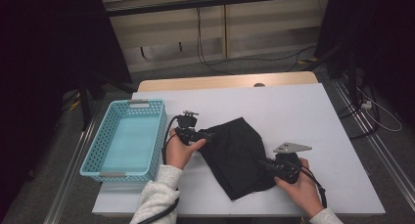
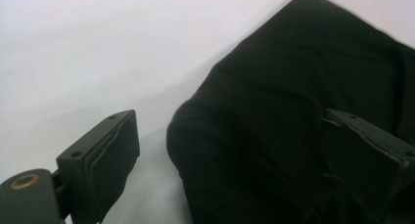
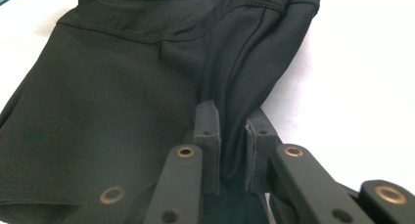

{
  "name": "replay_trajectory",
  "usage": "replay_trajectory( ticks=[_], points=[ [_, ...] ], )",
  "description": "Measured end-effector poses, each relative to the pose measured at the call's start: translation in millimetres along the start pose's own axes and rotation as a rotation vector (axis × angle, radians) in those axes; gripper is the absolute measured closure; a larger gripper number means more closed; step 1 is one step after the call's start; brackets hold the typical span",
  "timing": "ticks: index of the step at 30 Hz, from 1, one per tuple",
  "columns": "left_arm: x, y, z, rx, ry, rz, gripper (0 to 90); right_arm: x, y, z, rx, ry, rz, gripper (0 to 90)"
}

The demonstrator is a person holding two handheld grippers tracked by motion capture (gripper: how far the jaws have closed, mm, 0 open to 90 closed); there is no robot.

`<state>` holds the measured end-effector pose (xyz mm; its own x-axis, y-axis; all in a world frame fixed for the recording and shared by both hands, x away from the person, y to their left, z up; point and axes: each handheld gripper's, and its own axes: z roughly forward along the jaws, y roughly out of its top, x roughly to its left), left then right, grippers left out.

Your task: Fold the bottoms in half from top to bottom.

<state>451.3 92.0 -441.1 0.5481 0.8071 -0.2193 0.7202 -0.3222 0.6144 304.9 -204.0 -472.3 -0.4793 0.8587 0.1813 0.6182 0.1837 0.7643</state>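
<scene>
My left gripper (image 1: 208,135) lies level at the black garment's (image 1: 237,155) left edge, jaws spread wide around it without pressing. My right gripper (image 1: 264,163) — hand low near the table's (image 1: 293,106) front — pinches a fold.

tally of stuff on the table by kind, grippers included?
Black garment: 1
Blue basket: 1
Grippers: 2 (left gripper, right gripper)
Total: 4

Black cloth (image 1: 237,155), plain; turquoise basket (image 1: 147,106), perforated; white table (image 1: 293,111), perhaps greyish.
</scene>
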Motion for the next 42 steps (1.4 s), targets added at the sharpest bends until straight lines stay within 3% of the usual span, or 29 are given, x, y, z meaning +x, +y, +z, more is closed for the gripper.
replay_trajectory(
  ticks=[3,10,21,30,35,42],
  points=[
    [4.5,-3.0,4.6,0.021,0.032,-0.009,10.0,-0.2,-0.4,-0.2,-0.002,0.001,-0.005,79.4],
    [6.8,-5.6,5.7,0.040,0.048,0.004,12.9,0.0,-1.3,-0.2,-0.007,0.001,-0.008,79.4],
    [1.5,-8.3,5.5,0.051,0.085,0.054,21.0,0.7,-2.0,-0.4,-0.012,0.000,-0.010,79.4],
    [-1.6,-8.8,4.1,0.053,0.083,0.040,31.2,1.5,-2.0,-0.3,-0.012,-0.004,-0.017,79.4],
    [-6.7,-8.3,4.7,0.067,0.106,0.059,35.7,2.7,-2.0,-0.2,-0.011,-0.006,-0.018,79.4],
    [-11.4,-6.7,3.4,0.087,0.076,0.043,54.8,3.4,-2.0,0.0,-0.012,-0.007,-0.018,79.4]
  ],
)
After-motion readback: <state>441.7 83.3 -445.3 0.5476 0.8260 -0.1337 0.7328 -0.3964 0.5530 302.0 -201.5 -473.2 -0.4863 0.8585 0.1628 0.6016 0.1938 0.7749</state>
